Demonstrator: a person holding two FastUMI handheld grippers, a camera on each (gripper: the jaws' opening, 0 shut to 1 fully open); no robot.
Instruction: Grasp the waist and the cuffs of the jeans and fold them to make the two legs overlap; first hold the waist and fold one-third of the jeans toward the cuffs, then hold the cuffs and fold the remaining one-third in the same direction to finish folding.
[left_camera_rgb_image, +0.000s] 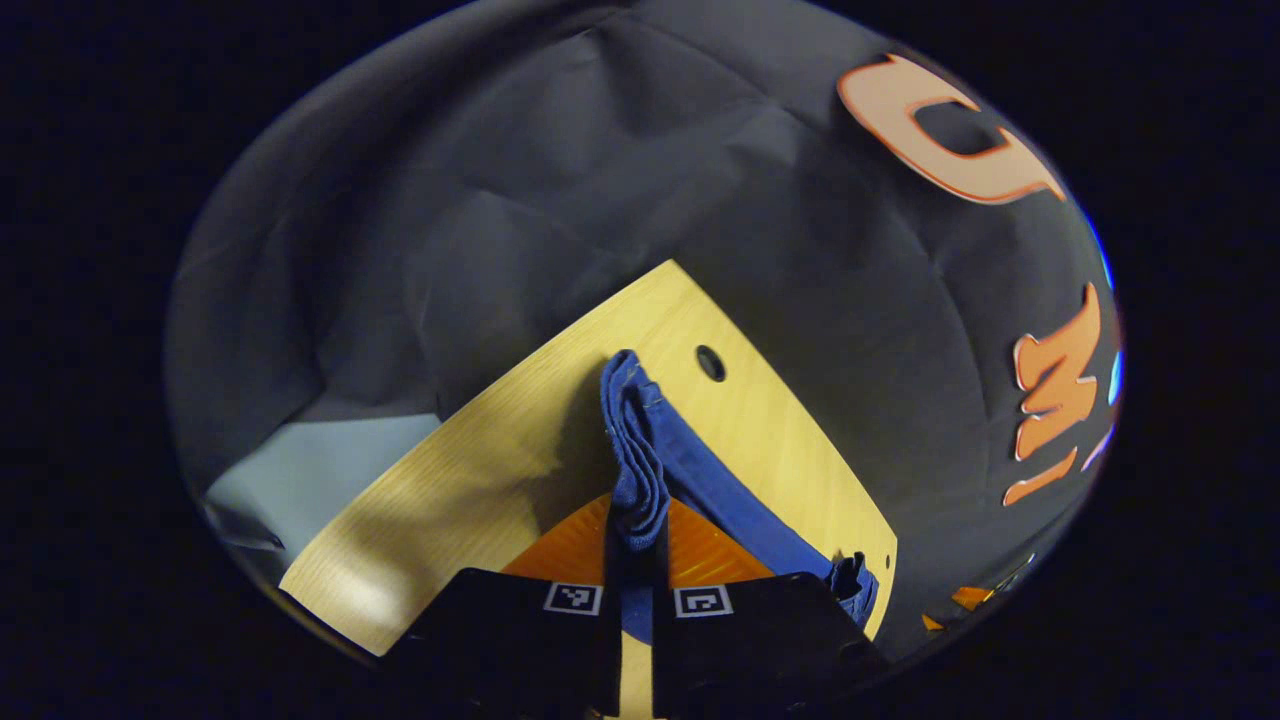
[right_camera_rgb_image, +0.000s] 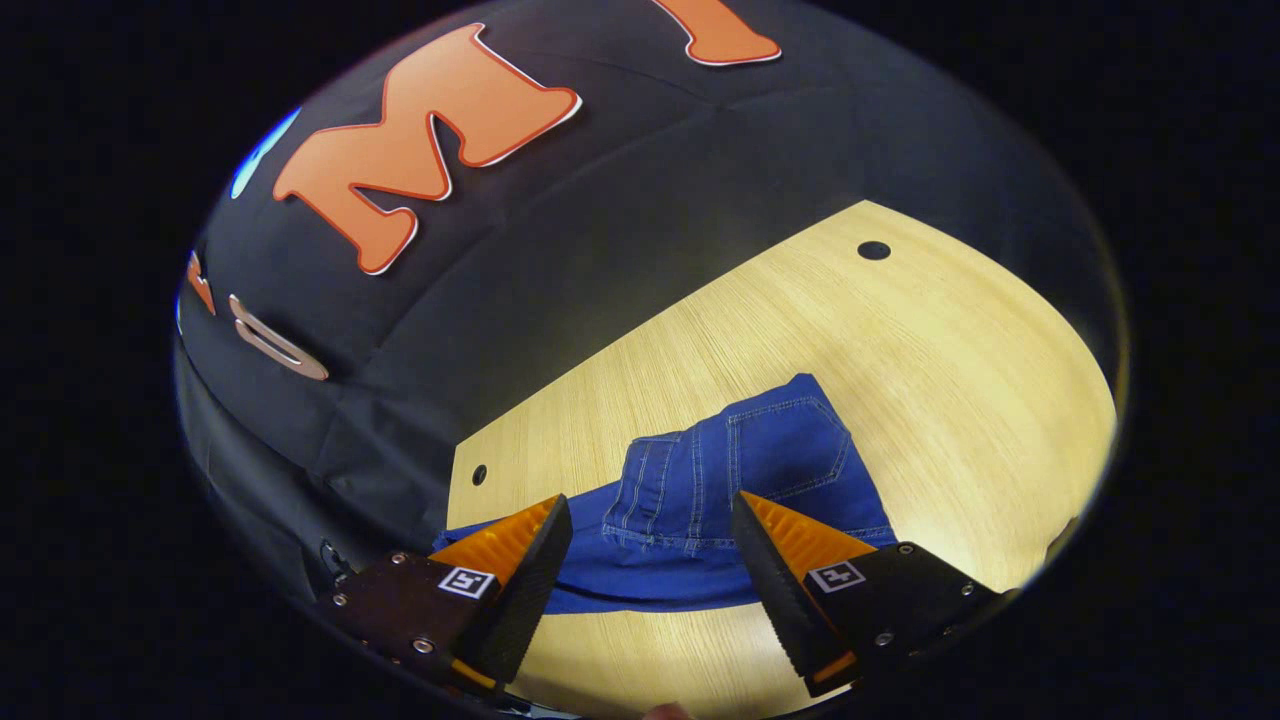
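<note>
While the left claw (left_camera_rgb_image: 634, 560) is clenched on a bunched fold of the jeans (left_camera_rgb_image: 640, 450), the blue denim rises out from between its two fingers and stands up in a narrow ridge in the left gripper view. From that pinch a band of the same cloth runs off to the right and down across the table (left_camera_rgb_image: 480, 470), ending in a small crumple near the table's edge. Both fingers press on the fabric; no gap shows between them other than the cloth itself.

Right claw (right_camera_rgb_image: 650, 550): released, jaws standing wide apart, nothing between them. It hovers above the jeans (right_camera_rgb_image: 740, 470) without touching, as far as the right gripper view shows. Beneath and just beyond it lies the waist end of the garment, flat on the pale wood table (right_camera_rgb_image: 900, 350), a back pocket with its stitching facing up. A darker, smoother layer of denim spreads under that part, toward the near side.

Table is light wood grain with a dark round hole (right_camera_rgb_image: 873, 250) near its far edge and a smaller hole (right_camera_rgb_image: 479, 474) toward its left edge in the right gripper view. Black cloth wall (left_camera_rgb_image: 560, 180) hangs behind the table.
</note>
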